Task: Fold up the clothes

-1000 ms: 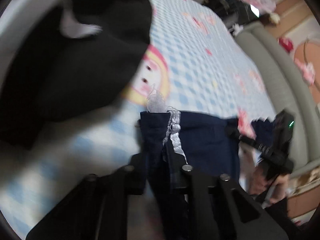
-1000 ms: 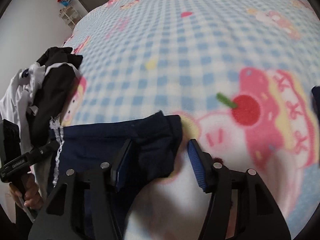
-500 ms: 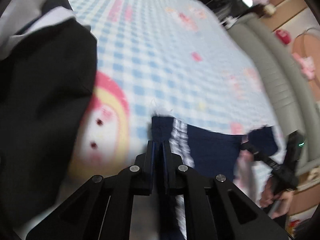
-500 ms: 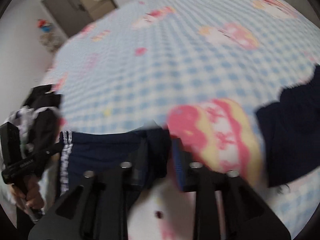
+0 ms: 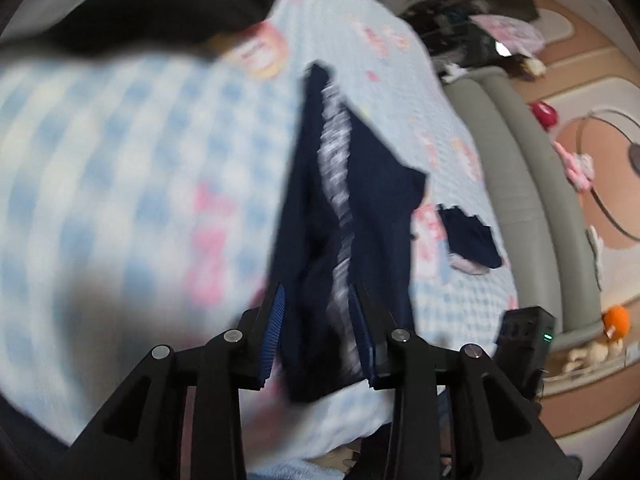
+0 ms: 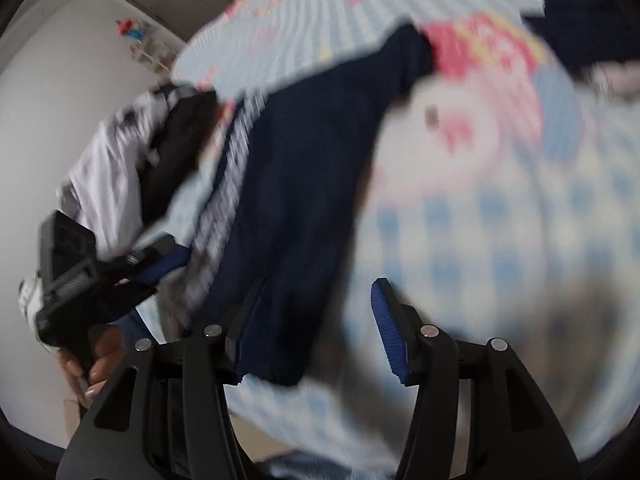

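Observation:
A navy garment with a white side stripe [image 5: 340,208] lies stretched out on the blue-checked bed cover [image 5: 120,168], reaching to the near edge. My left gripper [image 5: 318,336] is open, its jaws on either side of the garment's near end. In the right wrist view the same garment [image 6: 304,184] runs away from my right gripper [image 6: 320,332], which is open with the cloth's near corner against its left finger. The left gripper [image 6: 160,260] shows at the left of that view. The views are blurred.
A pile of black and white clothes [image 6: 152,152] lies at the far left of the bed [image 5: 168,4]. A smaller navy piece [image 5: 472,236] lies to the right [image 6: 592,32]. A grey padded bed rail [image 5: 532,184] runs along the right side.
Both grippers were shut on the navy garment's edge half a second ago; both have opened. The garment now lies laid out lengthwise on the bed, and both grippers have pulled back to the near edge.

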The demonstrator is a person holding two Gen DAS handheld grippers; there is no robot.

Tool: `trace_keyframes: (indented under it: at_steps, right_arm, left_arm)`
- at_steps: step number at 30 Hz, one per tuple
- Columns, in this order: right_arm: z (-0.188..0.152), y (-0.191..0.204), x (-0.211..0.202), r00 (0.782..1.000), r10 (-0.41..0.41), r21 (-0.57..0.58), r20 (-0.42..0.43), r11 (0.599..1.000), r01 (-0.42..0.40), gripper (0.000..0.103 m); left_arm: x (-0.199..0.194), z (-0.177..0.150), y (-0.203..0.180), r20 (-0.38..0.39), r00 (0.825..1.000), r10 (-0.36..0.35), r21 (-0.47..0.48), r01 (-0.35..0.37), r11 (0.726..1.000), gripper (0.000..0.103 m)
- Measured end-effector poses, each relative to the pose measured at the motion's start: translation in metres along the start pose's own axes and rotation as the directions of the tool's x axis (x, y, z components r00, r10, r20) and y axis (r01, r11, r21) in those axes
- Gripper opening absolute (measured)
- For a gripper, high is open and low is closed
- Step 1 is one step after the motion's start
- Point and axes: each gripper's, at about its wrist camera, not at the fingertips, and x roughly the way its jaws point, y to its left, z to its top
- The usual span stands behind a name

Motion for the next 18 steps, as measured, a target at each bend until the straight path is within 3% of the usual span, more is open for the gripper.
trace_keyframes:
  at_steps: [2, 7, 9, 13, 14, 15, 16, 18]
  right_arm:
    - [-0.01, 0.002, -0.002, 1.0, 0.01, -0.013, 0.008, 1.0, -0.01, 0.058]
    - [-0.02, 0.005, 0.003, 1.0, -0.028, -0.058, 0.005, 0.998, 0.029, 0.062]
    - [-0.023, 0.008, -0.003, 1.0, -0.019, -0.064, 0.012, 0.998, 0.02, 0.062]
    - [-0.02, 0.002, -0.005, 0.999, 0.035, -0.028, 0.033, 0.999, -0.034, 0.063]
    - [-0.018, 0.002, 0.0, 0.998, 0.053, -0.027, 0.028, 0.998, -0.053, 0.06]
    - [-0.015, 0.002, 0.009, 0.997, 0.074, -0.035, 0.003, 0.997, -0.074, 0.055]
    - [-0.015, 0.004, 0.014, 0.997, 0.079, -0.045, -0.015, 0.996, -0.08, 0.043]
    - [-0.016, 0.007, 0.018, 0.998, 0.059, -0.06, -0.014, 0.996, -0.06, 0.03]
  left_arm:
    - [0.001, -0.008, 0.007, 0.001, 0.997, 0.076, -0.02, -0.075, 0.997, 0.035]
    - [-0.007, -0.017, 0.0, 0.067, 0.991, 0.112, -0.051, -0.108, 0.993, 0.039]
    - [-0.009, -0.021, 0.001, 0.066, 0.996, 0.062, -0.044, -0.059, 0.997, 0.043]
    - [0.012, -0.023, 0.008, -0.029, 0.997, -0.069, -0.082, 0.067, 0.994, 0.041]
    - [0.019, -0.022, 0.005, -0.035, 0.999, -0.03, -0.056, 0.028, 0.998, 0.04]
    - [0.02, -0.023, 0.001, -0.033, 0.999, -0.008, -0.038, 0.006, 0.999, 0.033]
    - [0.021, -0.024, -0.003, -0.03, 0.999, 0.015, -0.02, -0.015, 1.0, 0.027]
    - [0.012, -0.027, -0.014, -0.004, 1.0, 0.029, 0.019, -0.029, 0.999, 0.02]
